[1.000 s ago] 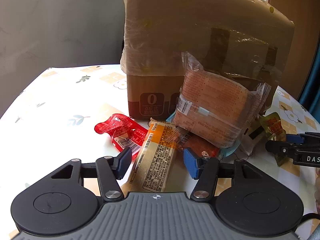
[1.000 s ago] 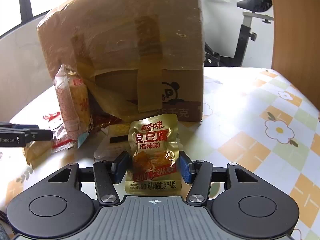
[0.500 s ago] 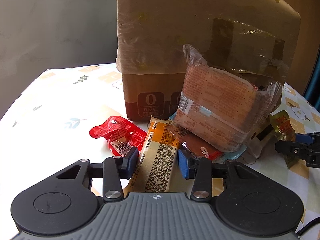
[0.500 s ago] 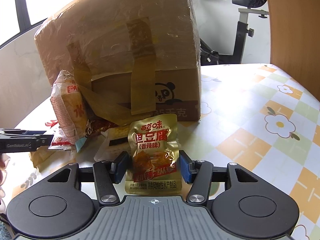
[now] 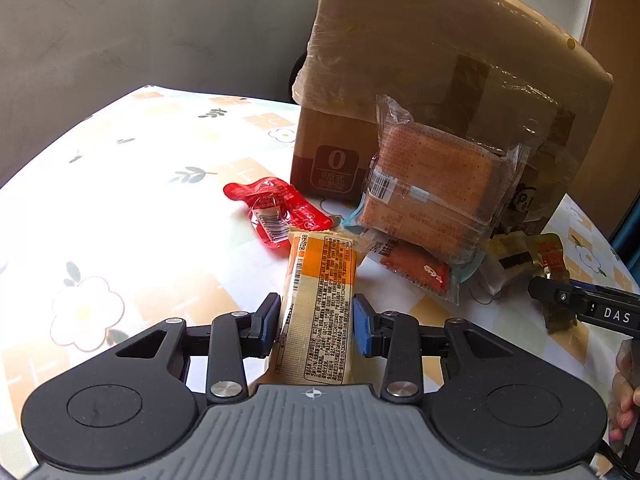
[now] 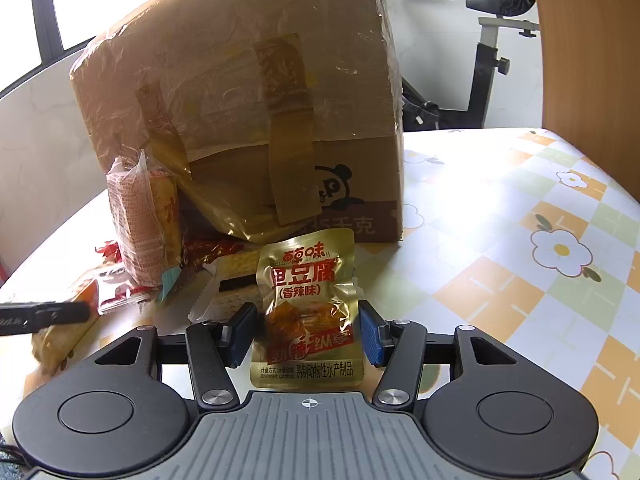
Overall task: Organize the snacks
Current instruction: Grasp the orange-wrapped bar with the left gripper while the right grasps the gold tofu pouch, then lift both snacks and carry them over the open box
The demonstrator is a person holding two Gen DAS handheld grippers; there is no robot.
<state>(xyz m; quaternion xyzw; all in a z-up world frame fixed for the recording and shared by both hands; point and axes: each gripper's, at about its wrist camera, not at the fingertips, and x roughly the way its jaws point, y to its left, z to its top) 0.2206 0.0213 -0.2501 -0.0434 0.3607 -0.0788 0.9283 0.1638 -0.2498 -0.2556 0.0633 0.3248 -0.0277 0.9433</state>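
Jaws of the left gripper (image 5: 316,322) clench an orange bar (image 5: 320,312); the right gripper (image 6: 307,332) clenches a gold pouch (image 6: 308,308), near the box (image 6: 248,120).

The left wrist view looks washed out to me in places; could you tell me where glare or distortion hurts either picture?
Left wrist view: sunlight bleaches the tablecloth left of the red packet; fisheye bends the table edge. Right wrist view: the gold pouch reads sharply; the box wrap glints; windows blow out.
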